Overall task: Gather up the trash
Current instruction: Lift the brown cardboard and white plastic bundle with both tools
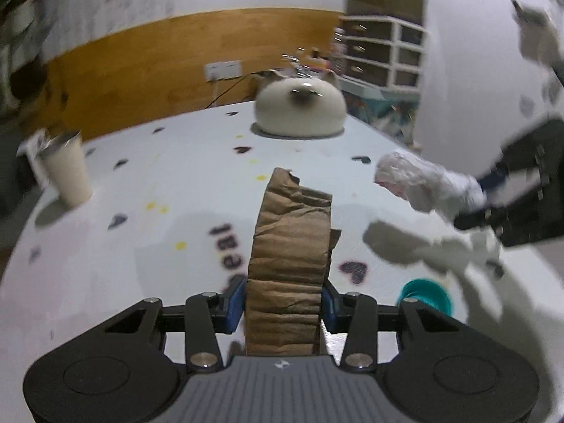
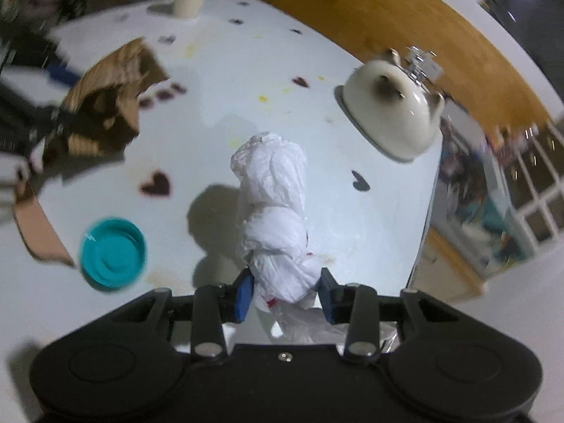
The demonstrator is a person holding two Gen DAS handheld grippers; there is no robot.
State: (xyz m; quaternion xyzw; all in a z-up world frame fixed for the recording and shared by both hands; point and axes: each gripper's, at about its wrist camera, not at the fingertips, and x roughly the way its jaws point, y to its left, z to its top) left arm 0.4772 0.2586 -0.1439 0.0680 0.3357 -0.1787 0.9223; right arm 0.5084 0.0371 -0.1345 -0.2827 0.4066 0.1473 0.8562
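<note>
**Inspector:** Status of the left gripper?

**Assistant:** Its jaws are closed against both sides of a crumpled brown paper bag, which stands up between the blue pads, lifted above the counter. In the right wrist view the same bag appears at the left, with a torn flap of brown card hanging below it.

**Inspector:** And the right gripper?

**Assistant:** Its jaws are drawn in on a wad of white plastic wrap, gripped near its lower end. The wad extends forward past the pads and casts a shadow on the counter beneath, so I judge it held clear of the surface. Small red marks show on the plastic.

**Inspector:** What remains uncollected?

**Assistant:** A teal lid lies on the counter, near the right gripper and apart from both. I judge it to be trash still outstanding. Yellow specks and a brownish smear also mark the surface.

**Inspector:** Other items?

**Assistant:** A white tumbler and a cream dome-shaped ornament stand at the far side; neither reads as trash.

**Inspector:** A bin?

**Assistant:** None visible in either view. My judgement: two pieces picked up, neither deposited, one lid left
</note>
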